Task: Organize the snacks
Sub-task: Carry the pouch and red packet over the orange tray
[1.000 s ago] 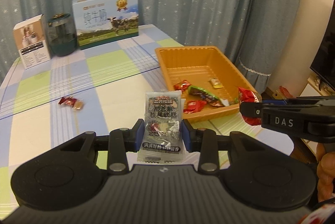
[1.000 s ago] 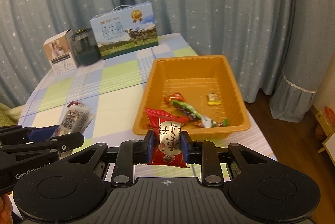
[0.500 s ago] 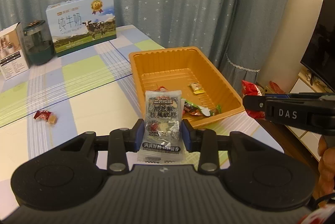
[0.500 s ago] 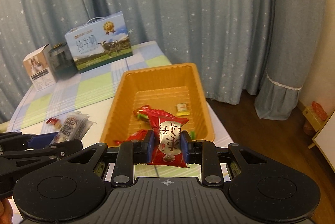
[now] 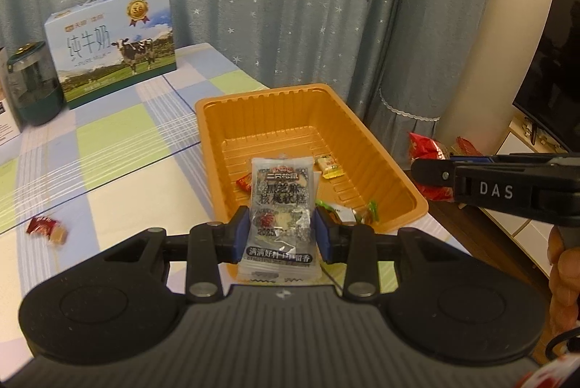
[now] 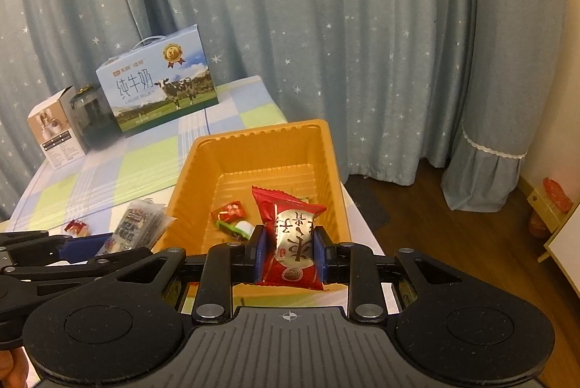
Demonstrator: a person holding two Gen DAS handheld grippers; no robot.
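My left gripper (image 5: pixel 282 231) is shut on a clear grey snack packet (image 5: pixel 281 203) with black print, held upright at the near edge of the orange tray (image 5: pixel 384 152). My right gripper (image 6: pixel 290 250) is shut on a red snack packet (image 6: pixel 290 236) with a silver label, over the tray's (image 6: pixel 188 178) near right corner. Several small wrapped sweets lie in the tray, among them a yellow one (image 5: pixel 330 167) and a red one (image 6: pixel 229 211). A red-wrapped sweet (image 5: pixel 46 228) lies loose on the checked tablecloth to the left. The right gripper's side shows in the left wrist view, right of the tray.
At the table's back stand a blue milk carton box (image 5: pixel 112 58), a dark green jar (image 5: pixel 32 91) and a small white box (image 6: pixel 54 130). Starred curtains hang behind. Right of the table are a wooden floor (image 6: pixel 453 243), a dark TV screen (image 5: pixel 551 62) and a low cabinet.
Both grippers have carried their packets rightward toward the tray, which now sits closer and more centred in both views. Their grips have not changed.
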